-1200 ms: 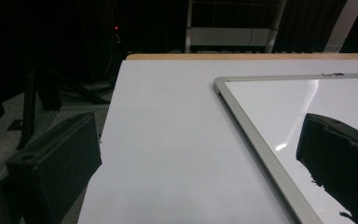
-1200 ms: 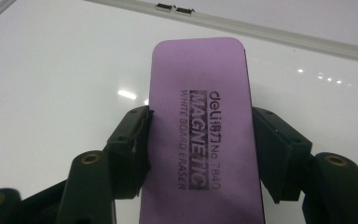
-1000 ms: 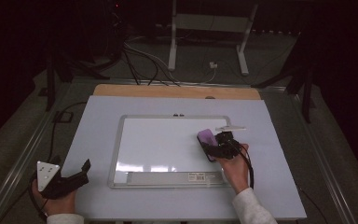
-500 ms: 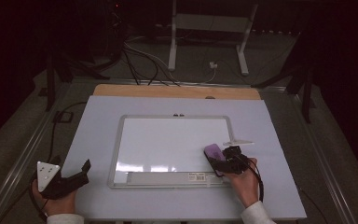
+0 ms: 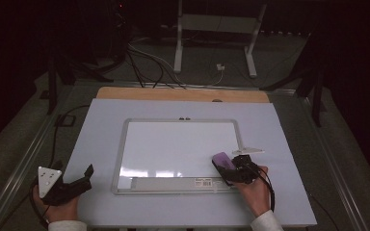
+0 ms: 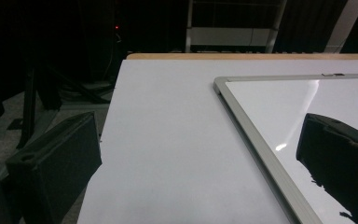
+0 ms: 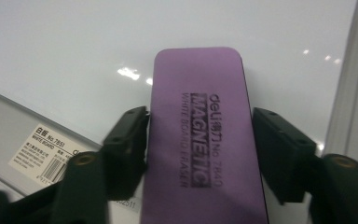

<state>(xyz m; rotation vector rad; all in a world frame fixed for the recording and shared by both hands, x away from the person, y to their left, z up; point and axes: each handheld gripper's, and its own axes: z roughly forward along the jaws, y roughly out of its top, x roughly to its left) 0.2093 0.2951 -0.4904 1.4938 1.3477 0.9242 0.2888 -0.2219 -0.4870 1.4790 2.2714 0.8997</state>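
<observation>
Whiteboard (image 5: 173, 149), one, lies flat on the counter (image 5: 101, 125), bearing one purple eraser (image 5: 223, 161) near its lower right corner. Right claw (image 7: 200, 140) has just been opening, jaws flanking the eraser, right pad clear; this view reads its print. Left claw (image 6: 191, 163) gapes empty.

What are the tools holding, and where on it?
Right tool: the purple eraser sits between its jaws, by its long sides. The jaws have just been opening, so the squeeze cannot be told. Left tool holds nothing.
</observation>
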